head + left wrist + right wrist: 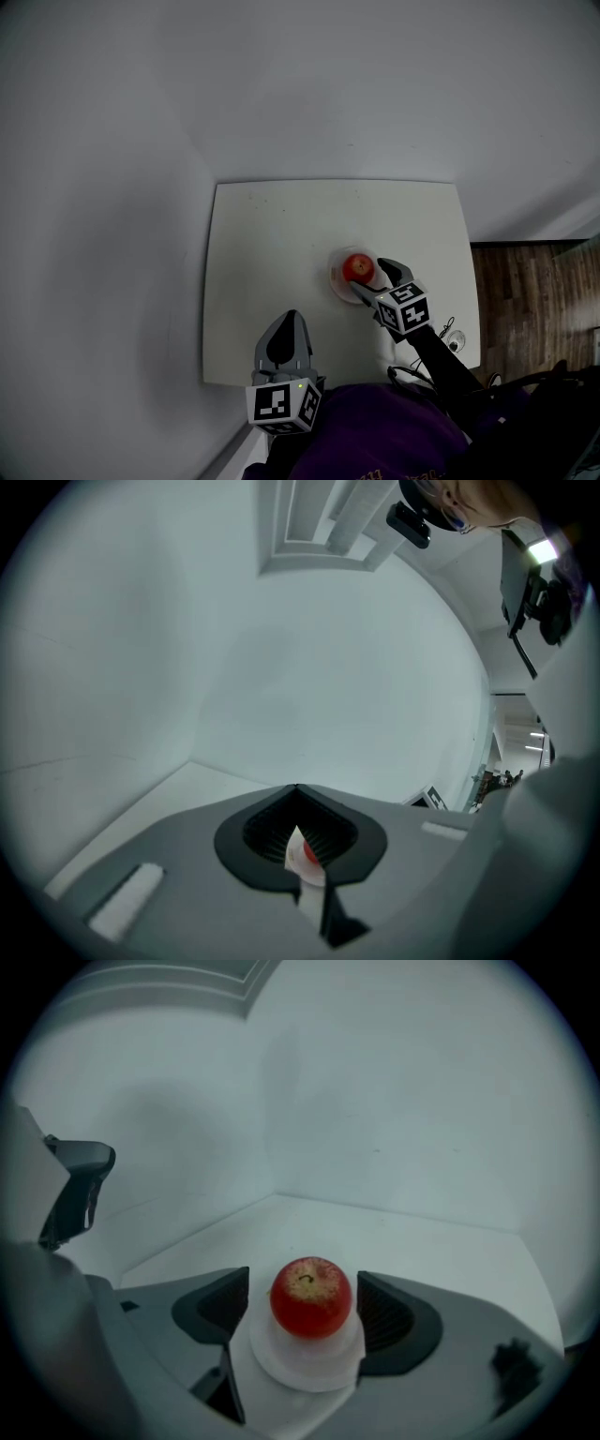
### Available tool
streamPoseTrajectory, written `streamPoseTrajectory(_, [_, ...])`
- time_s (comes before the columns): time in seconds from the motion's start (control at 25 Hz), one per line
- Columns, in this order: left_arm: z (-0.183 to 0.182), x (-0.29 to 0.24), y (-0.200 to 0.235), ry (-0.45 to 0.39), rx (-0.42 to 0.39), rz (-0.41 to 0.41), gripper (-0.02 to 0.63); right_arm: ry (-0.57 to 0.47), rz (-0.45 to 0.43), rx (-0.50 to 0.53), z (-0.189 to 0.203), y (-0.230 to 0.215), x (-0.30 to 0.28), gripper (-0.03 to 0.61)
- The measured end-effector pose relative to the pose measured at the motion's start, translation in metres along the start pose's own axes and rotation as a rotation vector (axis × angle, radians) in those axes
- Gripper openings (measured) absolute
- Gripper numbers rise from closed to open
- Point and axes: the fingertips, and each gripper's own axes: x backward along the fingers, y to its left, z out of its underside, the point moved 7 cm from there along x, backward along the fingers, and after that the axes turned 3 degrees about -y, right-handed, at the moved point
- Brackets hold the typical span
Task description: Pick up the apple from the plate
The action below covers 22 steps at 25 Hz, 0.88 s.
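Right tongs [374, 280] gape wide, empty, jaws at nine and three o'clock round the apple [310, 1297] on its plate [305, 1365], poised to squeeze; left tongs [289, 323] closed, idle.

Plate [336, 277]: your right tool [368, 278] is covering part of its rim.
Apple [307, 853]: your left tool [298, 794] is hiding all but a sliver.
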Motion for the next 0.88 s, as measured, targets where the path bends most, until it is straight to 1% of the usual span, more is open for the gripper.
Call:
streamPoseTrajectory(0.12, [-0.001,-0.001,-0.001,0.001,-0.006,0.012,0.005,0.017,-0.004,0.01,0.003,-0.001,-0.005,0.357])
streamPoseTrajectory(0.28, [-0.001,0.002,0.002,0.006,-0.009,-0.015,0.005,0.031,-0.008,0.007,0.004,-0.001,-0.01,0.366])
streamPoseTrajectory(0.56, [-0.001,0.002,0.007,0.011,-0.006,-0.028,0.005,0.055,0.007,0.008,0.003,-0.005,-0.022,0.37])
streamPoseTrajectory(0.88, [-0.001,0.0,0.01,0.008,-0.001,-0.035,0.005,0.095,-0.015,0.007,0.006,-0.006,-0.032,0.37])
